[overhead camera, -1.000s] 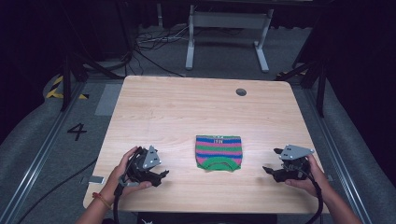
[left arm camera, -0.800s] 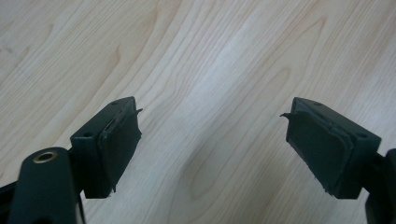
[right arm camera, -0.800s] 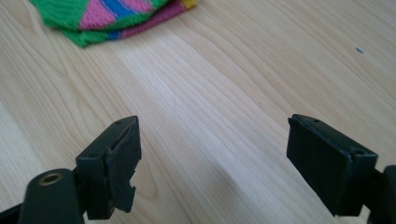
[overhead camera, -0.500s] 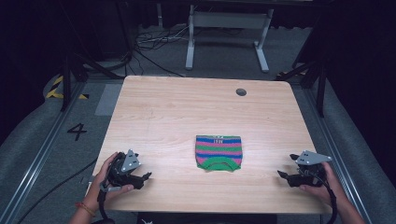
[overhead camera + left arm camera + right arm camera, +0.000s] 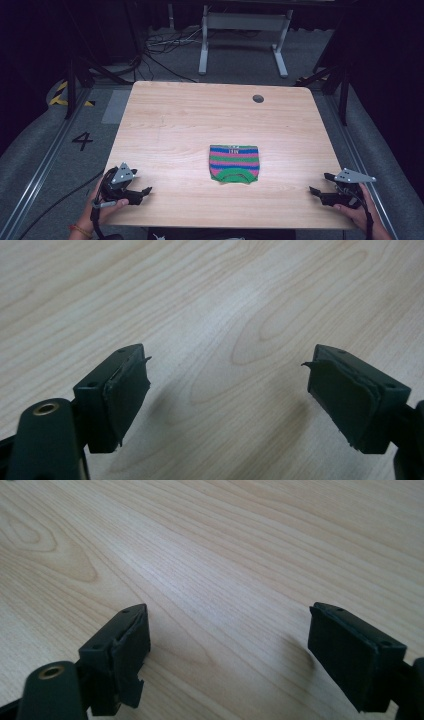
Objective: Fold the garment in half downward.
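Two hand-held grippers rest at the near corners of a light wooden bench, a folded striped cloth between them.

In the high view, the folded knitted cloth with green, pink and blue stripes lies flat near the middle of the bench, a little toward the near edge, well apart from both grippers. The left gripper sits at the near left corner, held by the person's left hand; the right gripper sits at the near right corner, held by the right hand. A small dark round hole marks the bench's far side. In the left gripper view, the left gripper has its black jaws spread wide apart above bare wood grain, nothing between them. In the right gripper view, the right gripper likewise has its jaws wide apart over bare wood.
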The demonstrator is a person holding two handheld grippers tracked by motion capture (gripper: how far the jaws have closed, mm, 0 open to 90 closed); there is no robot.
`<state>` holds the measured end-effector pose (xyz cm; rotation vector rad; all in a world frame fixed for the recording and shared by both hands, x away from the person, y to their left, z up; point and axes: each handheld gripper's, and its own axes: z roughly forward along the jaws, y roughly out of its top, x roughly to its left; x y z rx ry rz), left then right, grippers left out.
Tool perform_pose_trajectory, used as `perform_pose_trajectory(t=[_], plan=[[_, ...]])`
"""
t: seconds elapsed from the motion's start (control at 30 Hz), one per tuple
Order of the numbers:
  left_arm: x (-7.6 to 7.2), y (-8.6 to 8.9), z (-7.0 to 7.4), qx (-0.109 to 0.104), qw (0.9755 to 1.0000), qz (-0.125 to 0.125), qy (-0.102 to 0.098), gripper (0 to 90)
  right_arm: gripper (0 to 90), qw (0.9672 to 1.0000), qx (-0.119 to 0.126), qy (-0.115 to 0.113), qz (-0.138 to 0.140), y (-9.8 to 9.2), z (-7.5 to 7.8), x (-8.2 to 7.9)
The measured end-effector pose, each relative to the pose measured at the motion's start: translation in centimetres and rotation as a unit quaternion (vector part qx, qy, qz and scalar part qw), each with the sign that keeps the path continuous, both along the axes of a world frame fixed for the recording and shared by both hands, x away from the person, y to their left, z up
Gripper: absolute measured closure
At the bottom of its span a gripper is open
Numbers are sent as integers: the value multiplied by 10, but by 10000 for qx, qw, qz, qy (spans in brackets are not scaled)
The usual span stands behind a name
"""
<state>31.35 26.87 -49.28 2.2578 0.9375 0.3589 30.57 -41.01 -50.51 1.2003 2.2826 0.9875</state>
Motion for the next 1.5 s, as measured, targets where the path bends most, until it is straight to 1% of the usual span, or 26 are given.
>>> perform_pose_trajectory(t=[0.03,0.07,0.1,0.23,0.47,0.6,1.27,1.37,1.5], plan=[[0,0,-1,4,10000,25,15,168,165,10000,38,69,-42,-2,0,0],[0,1,-4,-49,10000,38,70,168,160,9999,58,98,-70,-3,0,0],[1,2,-6,-176,9998,65,112,160,160,9998,90,144,-71,-4,-1,0],[1,2,-6,-123,9999,57,88,149,158,9998,95,146,-41,-5,-1,0],[0,2,-6,-138,9998,95,96,148,158,9998,95,147,-40,-5,-1,0],[-2,2,-6,-149,9997,193,89,148,157,9998,94,145,-42,-5,-1,0],[-2,1,-6,-149,9996,205,103,147,155,9998,94,147,-49,-5,-1,0],[-1,0,-6,-111,9996,234,92,132,154,9998,93,147,-49,-5,-1,0],[-1,0,-6,-129,9996,246,111,122,152,9998,89,147,-56,-5,-1,0]])
